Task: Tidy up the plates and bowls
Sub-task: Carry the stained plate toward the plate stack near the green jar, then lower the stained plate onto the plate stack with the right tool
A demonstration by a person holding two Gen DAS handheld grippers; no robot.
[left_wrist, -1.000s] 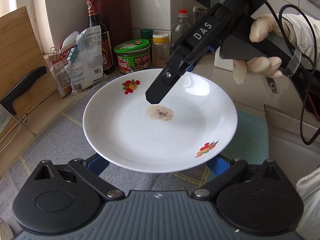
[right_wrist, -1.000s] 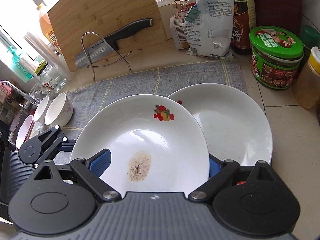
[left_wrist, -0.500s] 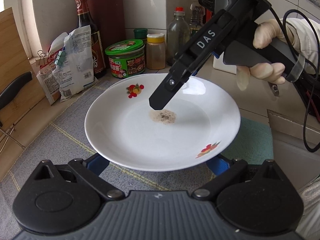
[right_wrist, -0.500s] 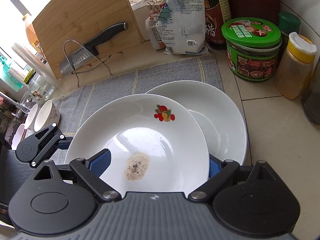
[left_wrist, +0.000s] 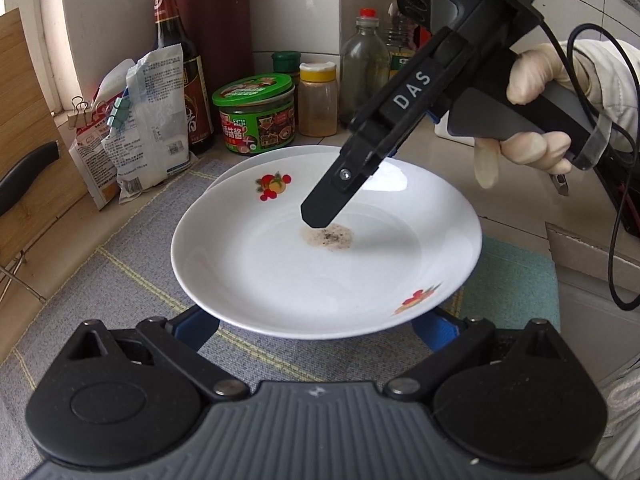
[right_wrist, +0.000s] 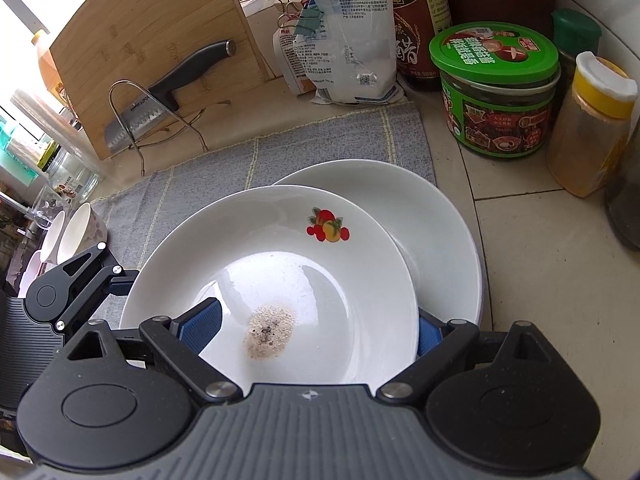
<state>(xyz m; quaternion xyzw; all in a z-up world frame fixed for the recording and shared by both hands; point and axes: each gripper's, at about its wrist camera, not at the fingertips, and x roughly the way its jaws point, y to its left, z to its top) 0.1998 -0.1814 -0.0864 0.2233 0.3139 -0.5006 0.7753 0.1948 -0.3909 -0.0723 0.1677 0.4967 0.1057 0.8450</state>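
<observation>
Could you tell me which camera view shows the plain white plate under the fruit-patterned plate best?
The right wrist view: the plain white plate shows a broad crescent of its bowl and rim behind the fruit-patterned plate. In the left wrist view only a thin sliver of its rim peeks past the patterned plate's far edge.

The upper plate (left_wrist: 280, 280) is white with small red, orange and green fruit motifs near its rim and a beige patch flecked with black at its centre. The plate beneath (right_wrist: 432, 232) is plain white. The mat (right_wrist: 224, 168) is grey with thin pale yellow grid lines. Each claw has a black frame and blue pads (right_wrist: 200, 324). The jar (left_wrist: 256, 116) has a green lid and a green and red label. The spice bottle (right_wrist: 588, 128) has a yellow and white cap. The cutting board (right_wrist: 152, 40) is light wood.
</observation>
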